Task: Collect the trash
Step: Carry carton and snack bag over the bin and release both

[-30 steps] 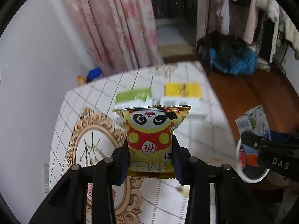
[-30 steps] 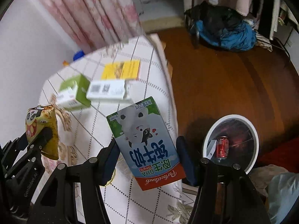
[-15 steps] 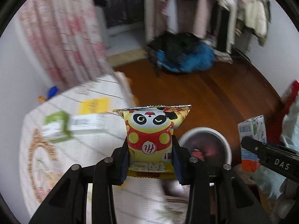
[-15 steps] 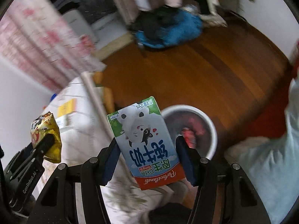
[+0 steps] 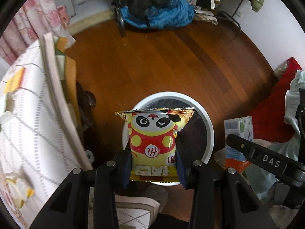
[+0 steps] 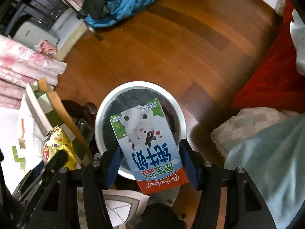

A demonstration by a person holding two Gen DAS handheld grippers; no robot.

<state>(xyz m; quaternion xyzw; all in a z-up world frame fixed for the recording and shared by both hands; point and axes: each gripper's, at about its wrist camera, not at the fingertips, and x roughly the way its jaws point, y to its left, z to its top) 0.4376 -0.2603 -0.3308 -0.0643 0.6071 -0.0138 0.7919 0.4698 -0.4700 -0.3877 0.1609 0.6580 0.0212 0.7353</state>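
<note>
My left gripper (image 5: 153, 164) is shut on a yellow snack bag with a panda (image 5: 154, 143), held upright over a round white-rimmed trash bin (image 5: 207, 126) on the wooden floor. My right gripper (image 6: 150, 164) is shut on a blue and white milk carton (image 6: 148, 145), also above the trash bin (image 6: 99, 122). The milk carton (image 5: 238, 127) and one right finger show at the right of the left wrist view. The snack bag (image 6: 57, 145) and the left gripper's arm appear at the lower left of the right wrist view. The bin's inside is mostly hidden.
A table with a white checked cloth (image 5: 28, 124) stands left of the bin, with small packets on it. A blue and black heap of clothes (image 5: 156, 13) lies across the floor. Red fabric (image 6: 270, 72) and a pale blue sleeve (image 6: 266, 162) sit at the right.
Both grippers swung from above the table to the right and down, and now hang over the trash bin. Each still holds its item.
</note>
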